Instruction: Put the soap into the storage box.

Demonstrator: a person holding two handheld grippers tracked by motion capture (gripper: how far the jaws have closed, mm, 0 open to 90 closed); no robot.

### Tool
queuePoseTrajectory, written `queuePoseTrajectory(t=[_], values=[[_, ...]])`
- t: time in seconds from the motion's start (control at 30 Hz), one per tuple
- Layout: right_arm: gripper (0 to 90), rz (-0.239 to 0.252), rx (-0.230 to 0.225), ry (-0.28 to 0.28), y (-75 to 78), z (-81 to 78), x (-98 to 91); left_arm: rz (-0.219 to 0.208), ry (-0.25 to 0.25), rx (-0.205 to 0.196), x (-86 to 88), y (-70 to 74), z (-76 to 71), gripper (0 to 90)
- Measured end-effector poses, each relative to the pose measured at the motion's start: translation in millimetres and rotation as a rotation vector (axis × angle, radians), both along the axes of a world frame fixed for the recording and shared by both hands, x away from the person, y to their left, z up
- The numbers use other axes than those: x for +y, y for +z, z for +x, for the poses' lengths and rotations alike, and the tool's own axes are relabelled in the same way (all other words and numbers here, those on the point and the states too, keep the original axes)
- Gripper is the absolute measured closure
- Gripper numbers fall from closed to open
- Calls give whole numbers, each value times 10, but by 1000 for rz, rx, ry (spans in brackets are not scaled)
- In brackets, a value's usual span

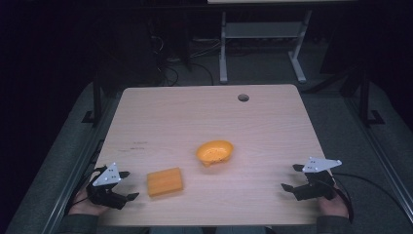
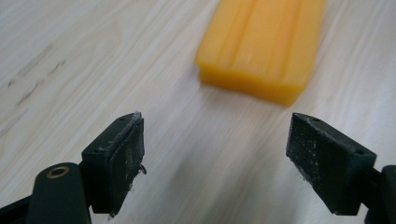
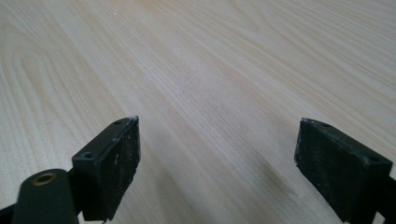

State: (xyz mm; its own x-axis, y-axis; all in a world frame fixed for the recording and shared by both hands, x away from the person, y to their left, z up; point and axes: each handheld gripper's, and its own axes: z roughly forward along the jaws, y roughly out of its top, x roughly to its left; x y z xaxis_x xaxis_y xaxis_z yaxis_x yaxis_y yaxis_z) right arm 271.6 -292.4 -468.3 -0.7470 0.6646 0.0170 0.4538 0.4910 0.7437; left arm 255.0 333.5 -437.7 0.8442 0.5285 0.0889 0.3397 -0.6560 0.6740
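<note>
At the near edge of the tabletop (image 1: 160,112), the person's left gripper (image 1: 127,185) rests low over the wood with its fingers (image 2: 116,158) spread wide and nothing between them. Just ahead of it, to its right in the high view, lies the orange sponge (image 1: 165,182), a flat rectangular block with shallow ridges along its top; in the left gripper view the sponge (image 2: 264,44) sits a little beyond the fingertips, apart from both pads. At the opposite near corner the right gripper (image 1: 290,177) is likewise released, its fingers (image 3: 109,163) parted over bare wood grain, well apart from the sponge. Farther in, near the middle of the tabletop, an orange bowl (image 1: 215,151) lies tipped toward the person so that its inside faces the camera, close to the sponge but not touching it. Near the far edge a round cable hole (image 1: 243,97) is cut through the tabletop.
</note>
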Motion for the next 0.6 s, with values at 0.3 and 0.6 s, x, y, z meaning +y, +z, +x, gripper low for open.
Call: queuePoseTrajectory(t=[0.3,0.6], values=[[137,-2,-7,8,10,-10,14,6,-48,-30,-174,86,19,180],[137,-10,-4,11,11,-3,23,26,-68,-21,-246,84,63,181]])
